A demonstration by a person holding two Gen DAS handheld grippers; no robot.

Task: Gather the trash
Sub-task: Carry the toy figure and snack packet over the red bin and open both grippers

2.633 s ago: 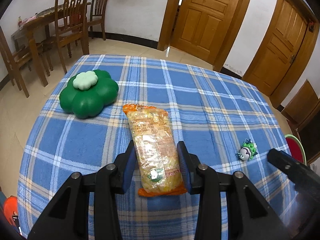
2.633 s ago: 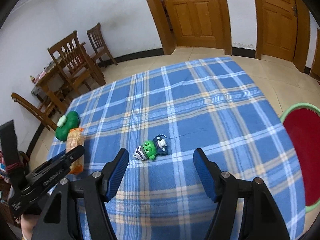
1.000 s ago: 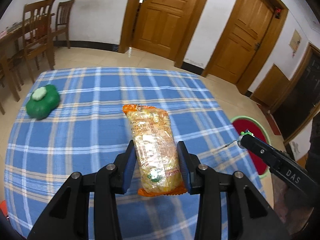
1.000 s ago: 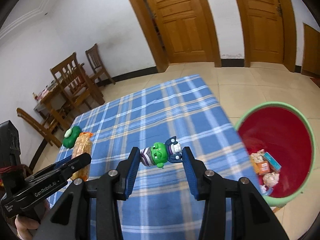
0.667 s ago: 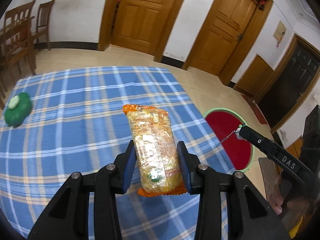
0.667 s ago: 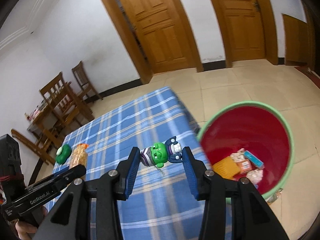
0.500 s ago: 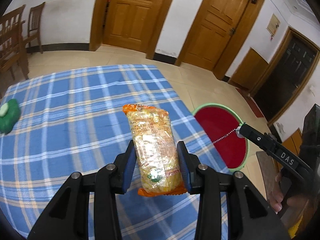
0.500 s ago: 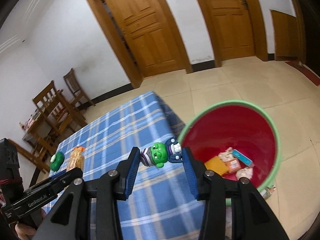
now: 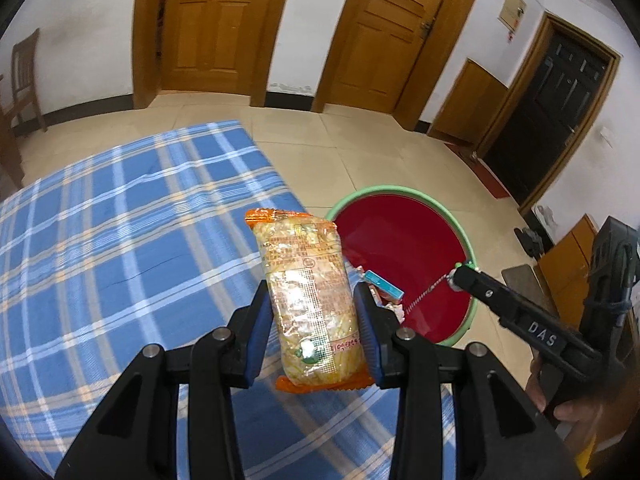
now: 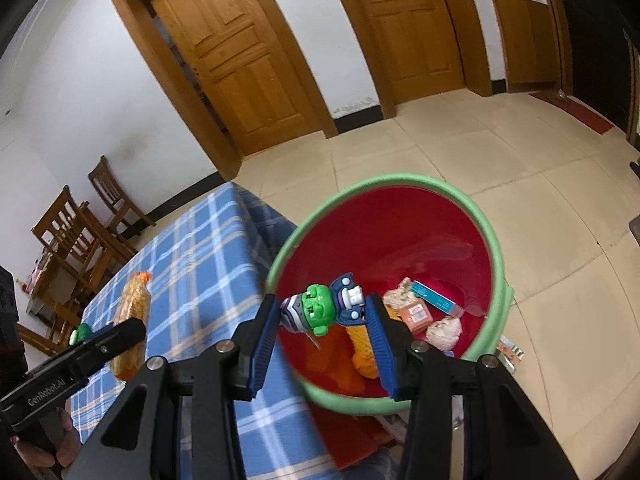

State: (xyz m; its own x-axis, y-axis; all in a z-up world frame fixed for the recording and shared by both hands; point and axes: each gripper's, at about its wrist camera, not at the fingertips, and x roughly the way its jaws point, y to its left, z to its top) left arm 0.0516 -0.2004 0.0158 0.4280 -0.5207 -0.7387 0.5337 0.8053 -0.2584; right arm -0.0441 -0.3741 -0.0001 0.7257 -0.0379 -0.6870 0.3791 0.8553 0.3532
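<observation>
While I look along both cameras, this is what I read off.

Left gripper (image 9: 314, 334): my fingers (image 9: 256, 338) are partly closed, blue pads pressed on both sides of the clear plastic snack packet with orange sealed ends (image 9: 308, 300); I have it gripped low, near its bottom seal.

Snack packet: it stands up from the grip, its top end tilted left, held in the air over the corner of the desk under a blue plaid cloth (image 9: 120, 248), with the bin just past it on the right.

Right gripper (image 10: 322, 326): my fingers (image 10: 378, 344) are partly closed on the small green-headed toy figure in purple and white (image 10: 320, 310), which lies sideways between the pads.

Toy figure: held in the air above the near-left part of the bin's mouth; in the left view a thin beaded chain (image 9: 426, 292) trails off the right gripper's tip.

Bin: a round red plastic tub with a pale green rim (image 10: 500, 264) sits on the beige tiled floor (image 10: 460, 160) just beside the desk corner.

Bin contents: a teal box (image 10: 438, 300), a pinkish-orange wrapper (image 10: 416, 314), crumpled pale scraps and something orange lie at its bottom.

Background: brown wooden doors (image 10: 236, 56) and wooden chairs (image 10: 80, 236).
</observation>
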